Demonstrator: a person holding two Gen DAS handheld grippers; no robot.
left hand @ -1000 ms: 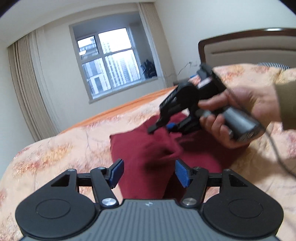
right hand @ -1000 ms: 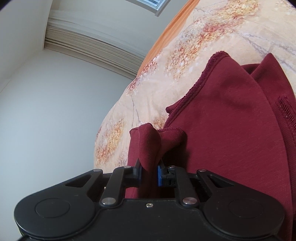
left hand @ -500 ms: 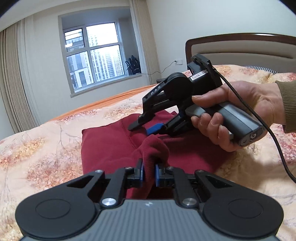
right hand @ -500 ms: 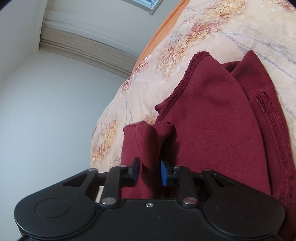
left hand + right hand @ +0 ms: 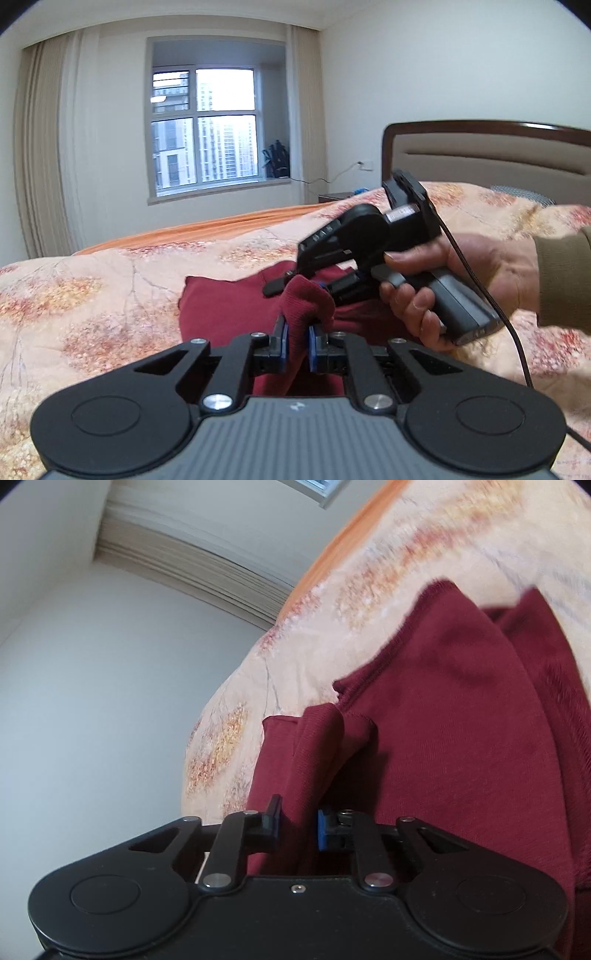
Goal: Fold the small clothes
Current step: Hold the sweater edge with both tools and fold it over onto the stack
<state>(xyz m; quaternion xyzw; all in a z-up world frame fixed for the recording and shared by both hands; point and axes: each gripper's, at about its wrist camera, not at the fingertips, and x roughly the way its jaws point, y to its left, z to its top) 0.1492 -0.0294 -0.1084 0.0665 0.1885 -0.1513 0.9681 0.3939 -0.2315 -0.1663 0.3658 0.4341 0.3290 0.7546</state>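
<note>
A dark red garment (image 5: 221,310) lies on the floral quilt (image 5: 92,295) of a bed. My left gripper (image 5: 297,339) is shut on a raised bunch of its cloth near the close edge. Just beyond it a hand (image 5: 461,280) holds my right gripper (image 5: 299,282), tips at the same hump of cloth. In the right wrist view the right gripper (image 5: 297,823) has a folded corner of the garment (image 5: 461,738) between its blue pads; its jaws are closing on that cloth. The rest of the garment spreads over the quilt (image 5: 332,627).
A padded headboard (image 5: 480,155) with a dark wooden frame stands at the right. A black cable (image 5: 517,332) hangs from the right gripper's handle. A window (image 5: 207,129) and curtains (image 5: 44,147) are on the far wall beyond the bed's orange edge.
My left gripper went from wide open to shut on a bunch of red cloth and its view levelled out. The right gripper's jaws widened slightly, then narrowed again on the cloth.
</note>
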